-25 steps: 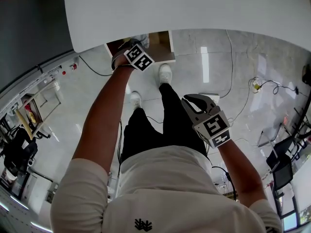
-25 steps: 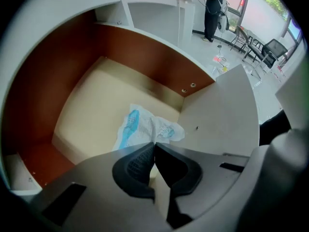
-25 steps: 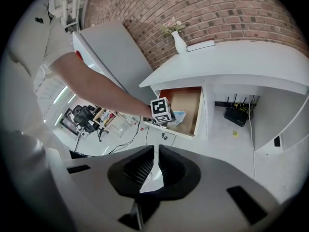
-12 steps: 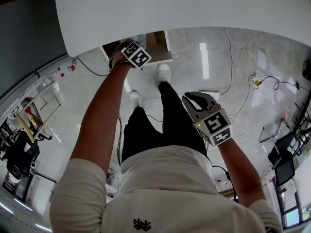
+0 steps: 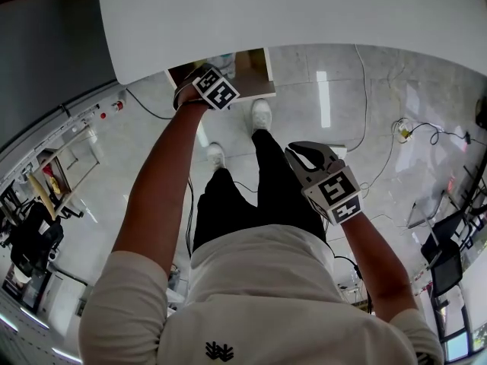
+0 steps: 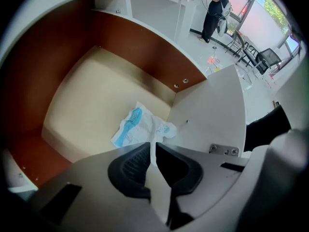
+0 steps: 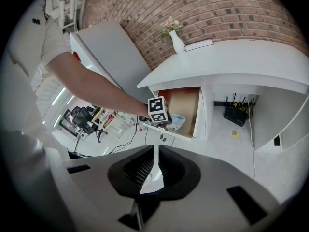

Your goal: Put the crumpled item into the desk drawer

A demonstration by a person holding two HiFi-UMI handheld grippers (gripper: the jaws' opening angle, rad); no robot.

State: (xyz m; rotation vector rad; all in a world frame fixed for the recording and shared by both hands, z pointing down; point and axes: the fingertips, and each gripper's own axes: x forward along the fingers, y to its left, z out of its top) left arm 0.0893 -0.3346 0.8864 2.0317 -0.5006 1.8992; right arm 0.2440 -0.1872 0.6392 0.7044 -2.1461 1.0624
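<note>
Crumpled wrapper (image 6: 140,128) lies straight ahead of the left gripper (image 6: 153,148), inside the drawer (image 6: 91,100), its near edge seemingly pinched in the jaws. The right gripper (image 7: 157,151), jaws pressed together and empty, hangs well apart.

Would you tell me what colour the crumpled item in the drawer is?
The crumpled white item has light-blue print; clearest in left gripper view.

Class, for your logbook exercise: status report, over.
Left gripper shut on crumpled wrapper, over open drawer. Right gripper shut, empty, away from desk. Nothing in the way.
</note>
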